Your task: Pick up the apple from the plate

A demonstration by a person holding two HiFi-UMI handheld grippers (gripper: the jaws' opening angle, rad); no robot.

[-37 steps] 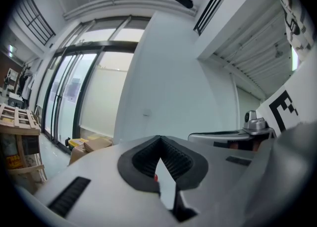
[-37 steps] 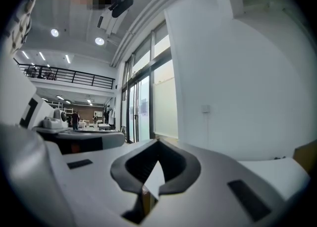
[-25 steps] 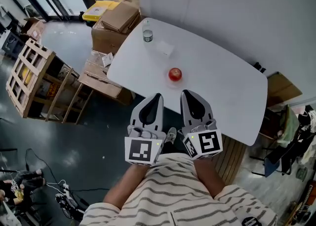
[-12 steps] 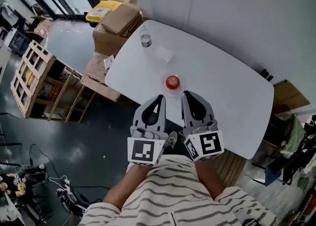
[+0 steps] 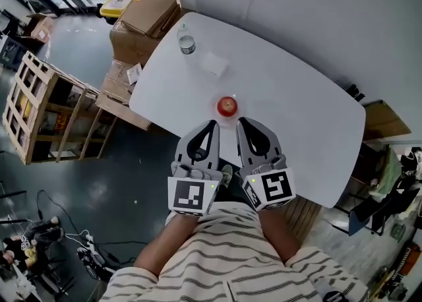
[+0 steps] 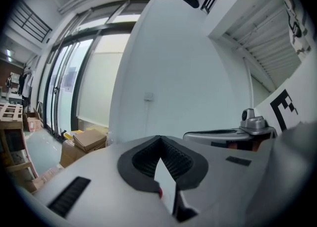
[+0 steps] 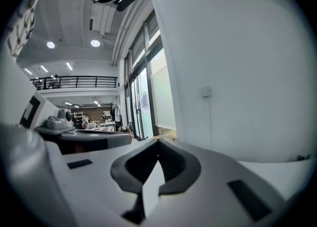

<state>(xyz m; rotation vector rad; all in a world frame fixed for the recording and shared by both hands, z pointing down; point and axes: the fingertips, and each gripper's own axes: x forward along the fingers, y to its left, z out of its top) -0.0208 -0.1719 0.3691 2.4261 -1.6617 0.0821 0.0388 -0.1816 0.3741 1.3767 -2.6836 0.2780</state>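
In the head view a red apple point(image 5: 227, 105) sits on a pale plate point(image 5: 218, 114) that hardly stands out from the white table point(image 5: 297, 116), near the table's front edge. My left gripper point(image 5: 211, 124) and right gripper point(image 5: 241, 122) are held side by side just short of the apple, tips pointing toward it, one on each side. Both are shut with nothing between the jaws. The left gripper view shows its own jaws point(image 6: 159, 139) meeting at the tip before a white wall. In the right gripper view the jaws point(image 7: 158, 144) are likewise together; the apple is hidden in both.
A water bottle point(image 5: 186, 42) and a white sheet point(image 5: 215, 64) lie at the table's far left end. Cardboard boxes point(image 5: 142, 17) and a wooden rack point(image 5: 36, 106) stand on the floor to the left. A white wall runs behind the table.
Both grippers have moved forward and lower toward the table; the apple, earlier well ahead of the tips, now lies just beyond them. The jaws stayed shut.
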